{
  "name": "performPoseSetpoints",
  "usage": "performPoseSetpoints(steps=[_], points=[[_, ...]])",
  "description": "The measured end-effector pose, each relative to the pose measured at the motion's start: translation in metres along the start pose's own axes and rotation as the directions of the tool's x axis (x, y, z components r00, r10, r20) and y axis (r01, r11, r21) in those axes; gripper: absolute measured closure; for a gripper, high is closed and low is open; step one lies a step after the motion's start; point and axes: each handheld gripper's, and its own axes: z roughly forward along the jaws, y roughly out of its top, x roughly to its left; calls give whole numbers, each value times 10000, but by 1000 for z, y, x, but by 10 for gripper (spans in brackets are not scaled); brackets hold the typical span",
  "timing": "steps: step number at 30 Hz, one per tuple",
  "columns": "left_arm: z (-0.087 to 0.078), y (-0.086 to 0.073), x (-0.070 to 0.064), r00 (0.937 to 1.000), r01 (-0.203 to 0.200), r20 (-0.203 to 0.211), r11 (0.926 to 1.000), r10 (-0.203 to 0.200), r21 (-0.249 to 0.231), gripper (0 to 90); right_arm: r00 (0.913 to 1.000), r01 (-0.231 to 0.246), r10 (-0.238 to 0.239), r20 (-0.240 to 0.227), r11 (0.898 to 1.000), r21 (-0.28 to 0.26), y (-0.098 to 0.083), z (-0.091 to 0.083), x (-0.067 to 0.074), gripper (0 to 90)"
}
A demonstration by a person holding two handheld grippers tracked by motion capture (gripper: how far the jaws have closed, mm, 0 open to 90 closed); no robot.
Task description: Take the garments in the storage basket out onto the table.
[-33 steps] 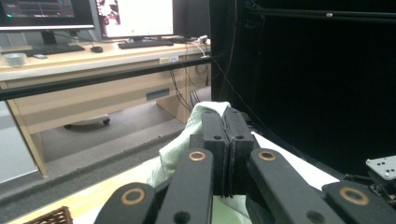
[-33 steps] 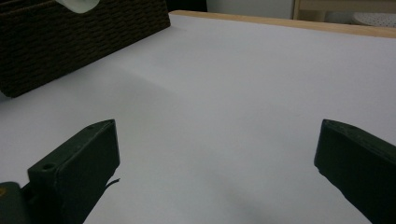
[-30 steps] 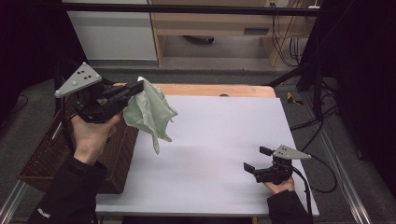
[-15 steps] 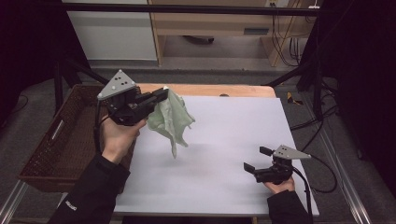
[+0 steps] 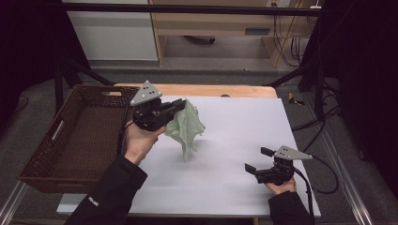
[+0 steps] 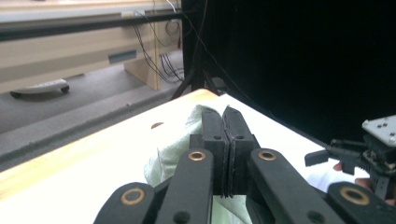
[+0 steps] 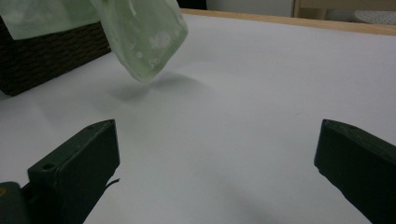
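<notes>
The left tongs (image 5: 180, 106) are pressed together on a pale green cloth (image 5: 187, 129), pinching its upper edge so that it hangs above the white table (image 5: 234, 126), its lowest corner just clear of the surface, beside the brown wicker basket (image 5: 75, 136). The right tongs (image 5: 256, 159) rest low over the table near its front right corner, spread wide with nothing between them, well apart from the cloth.

left tool (image 6: 223, 140) jaws pressed together on pale green cloth (image 6: 175, 149), cloth bunched around and below the jaws, white tabletop (image 6: 93, 168) with wooden far edge underneath, other tool (image 6: 369, 154) at right edge, jaws apart, dark background behind
</notes>
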Motion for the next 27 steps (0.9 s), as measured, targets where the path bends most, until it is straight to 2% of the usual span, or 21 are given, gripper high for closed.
performPoseSetpoints(steps=[6, 13, 19, 24, 27], points=[[23, -22, -4, 9998, 75, 192, 9987, -85, 512, 886, 10000, 8, -8, 2, 10000, 14, 0, 0, 0, 5], [42, -52, -6, 9987, 214, 433, 9923, -268, 1217, 885, 10000, 15, -15, 8, 10000, 25, 0, 0, 0, 5], [57, -77, -10, 9976, 184, 629, 9825, -305, 1854, 884, 10000, -12, 12, 6, 10000, 36, 0, 0, 0, 5], [71, -99, -16, 9955, 167, 872, 9742, -372, 2249, 883, 10000, 10, -10, 37, 10000, 18, 0, 0, 0, 5], [77, -107, -18, 9945, 166, 960, 9707, -408, 2397, 881, 10000, -19, 19, 32, 10000, 23, 0, 0, 0, 5]])
